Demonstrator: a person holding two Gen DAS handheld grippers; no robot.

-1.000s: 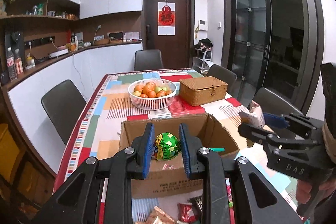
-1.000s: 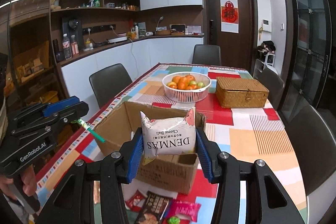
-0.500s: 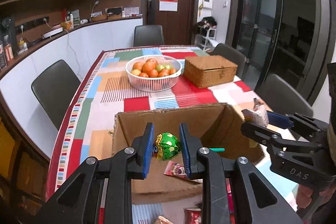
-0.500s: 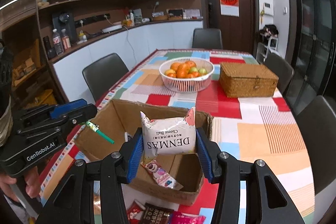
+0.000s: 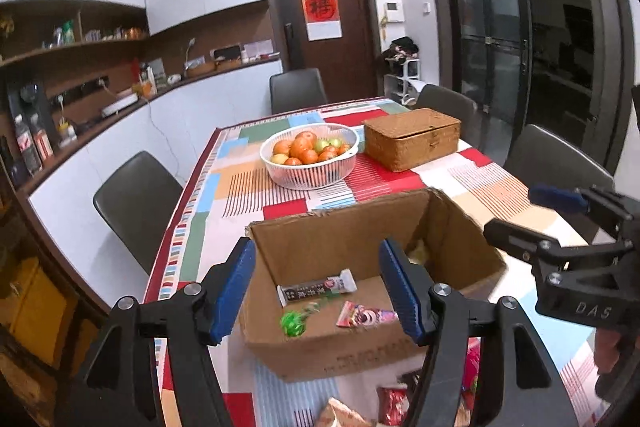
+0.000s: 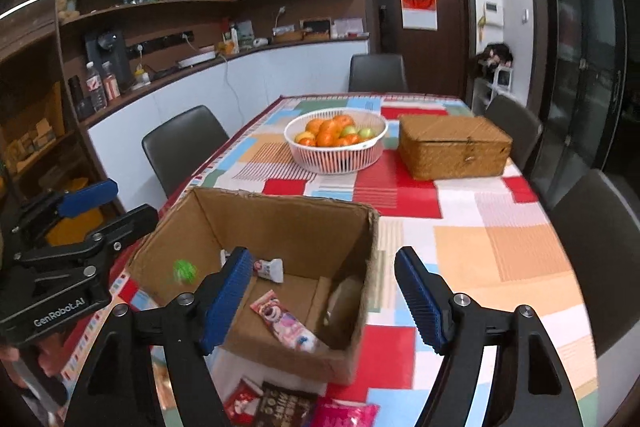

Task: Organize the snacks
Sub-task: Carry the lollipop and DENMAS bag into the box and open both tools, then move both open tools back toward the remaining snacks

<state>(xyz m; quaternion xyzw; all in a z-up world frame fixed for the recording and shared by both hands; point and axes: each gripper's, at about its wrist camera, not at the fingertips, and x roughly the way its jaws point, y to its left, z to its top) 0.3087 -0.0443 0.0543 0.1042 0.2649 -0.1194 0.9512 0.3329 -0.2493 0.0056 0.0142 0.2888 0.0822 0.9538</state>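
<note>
An open cardboard box [image 5: 464, 227] [image 6: 280, 211] stands on the table. Inside lie a green lollipop [image 5: 293, 323] [image 6: 185, 270], blurred as it falls, a dark snack bar [image 5: 316, 287], a pink packet [image 5: 366, 315] [image 6: 286, 323] and a pale Denmas bag [image 6: 344, 299] blurred against the right wall. My left gripper [image 5: 320, 291] is open and empty above the box's near side; it also shows in the right wrist view [image 6: 100, 215]. My right gripper [image 6: 326, 299] is open and empty over the box; it also shows in the left wrist view [image 5: 532, 219].
A white basket of fruit [image 5: 310, 157] [image 6: 336, 143] and a wicker box [image 5: 412, 139] [image 6: 454, 147] stand farther back on the patchwork tablecloth. Several loose snack packets [image 6: 288, 407] [image 5: 392, 399] lie on the table in front of the box. Dark chairs [image 5: 136, 199] surround the table.
Both grippers have opened. The green lollipop has dropped from the left gripper and the Denmas bag from the right gripper, both into the box.
</note>
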